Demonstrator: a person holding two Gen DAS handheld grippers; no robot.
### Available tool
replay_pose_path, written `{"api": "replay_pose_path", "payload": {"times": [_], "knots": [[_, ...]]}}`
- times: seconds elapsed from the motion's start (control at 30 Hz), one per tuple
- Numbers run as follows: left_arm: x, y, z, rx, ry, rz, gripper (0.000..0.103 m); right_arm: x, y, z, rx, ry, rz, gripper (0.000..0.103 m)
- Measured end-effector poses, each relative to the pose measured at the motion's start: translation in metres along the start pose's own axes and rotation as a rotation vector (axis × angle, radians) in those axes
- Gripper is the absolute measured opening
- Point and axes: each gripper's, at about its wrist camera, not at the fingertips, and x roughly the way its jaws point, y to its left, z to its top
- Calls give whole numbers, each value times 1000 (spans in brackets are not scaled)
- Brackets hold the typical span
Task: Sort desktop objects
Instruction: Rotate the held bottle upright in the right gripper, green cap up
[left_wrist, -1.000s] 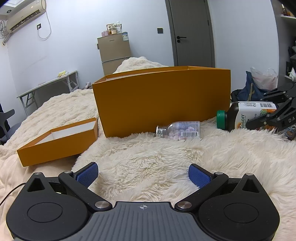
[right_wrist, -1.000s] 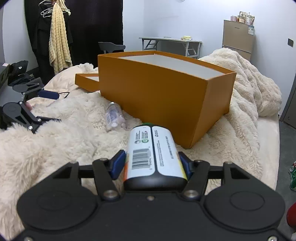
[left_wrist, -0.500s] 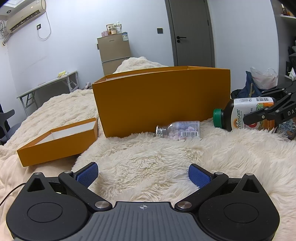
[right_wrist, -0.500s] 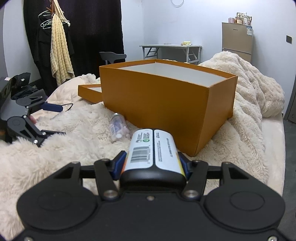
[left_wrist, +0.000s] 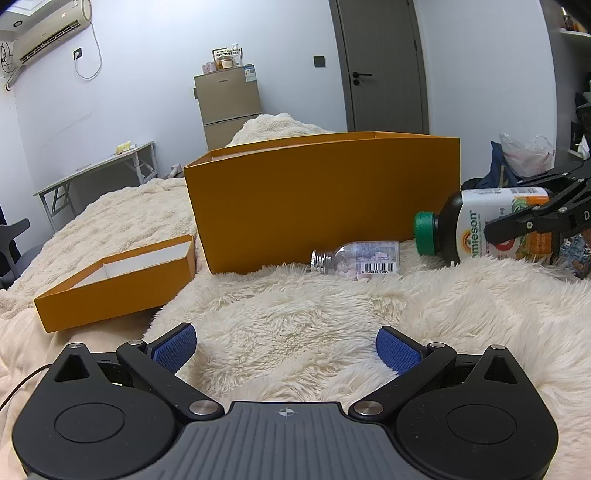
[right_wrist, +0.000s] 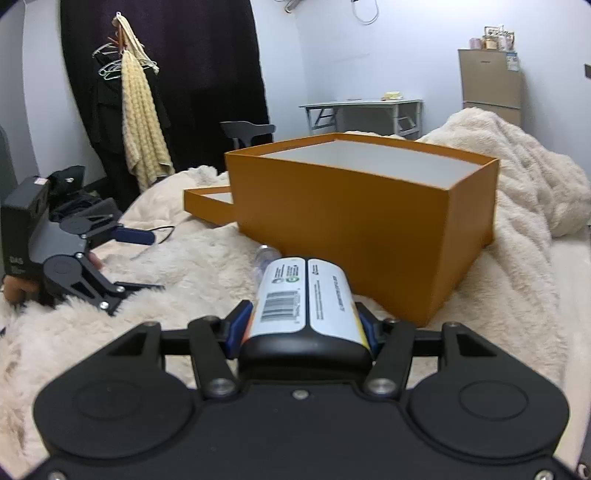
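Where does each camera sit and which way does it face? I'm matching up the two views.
Left wrist: rides the left gripper, jaws open and empty, facing the orange box and small pill bottle; the right gripper shows at right.
Right wrist: rides the right gripper, jaws clamping the dark bottle, facing the box corner; the left gripper shows at left.
Shared: box, lid, both bottles, fluffy blanket.

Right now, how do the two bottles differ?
The dark bottle is bigger, green-capped, and held off the blanket in the right tongs. The clear bottle is smaller, silver-capped, shows pale tablets, and rests free on the blanket. Both lie sideways by the orange box.
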Motion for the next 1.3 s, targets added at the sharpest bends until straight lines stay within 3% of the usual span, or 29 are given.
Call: {"api": "replay_pose_path", "payload": {"times": [0.2, 0.4, 0.63, 1.03, 1.3], "knots": [[1, 0, 0, -1, 0, 0, 103, 7, 4, -2, -35, 43, -18, 59], [1, 0, 0, -1, 1, 0, 103, -4, 7, 1, -35, 20, -29, 59], [1, 0, 0, -3, 1, -2, 103, -21, 16, 4, -82, 30, -103, 59], [2, 2, 2, -8, 3, -5, 103, -4, 14, 0, -85, 61, -78, 61], [3, 2, 3, -11, 2, -7, 103, -16, 17, 6, -68, -38, -42, 56]]}}
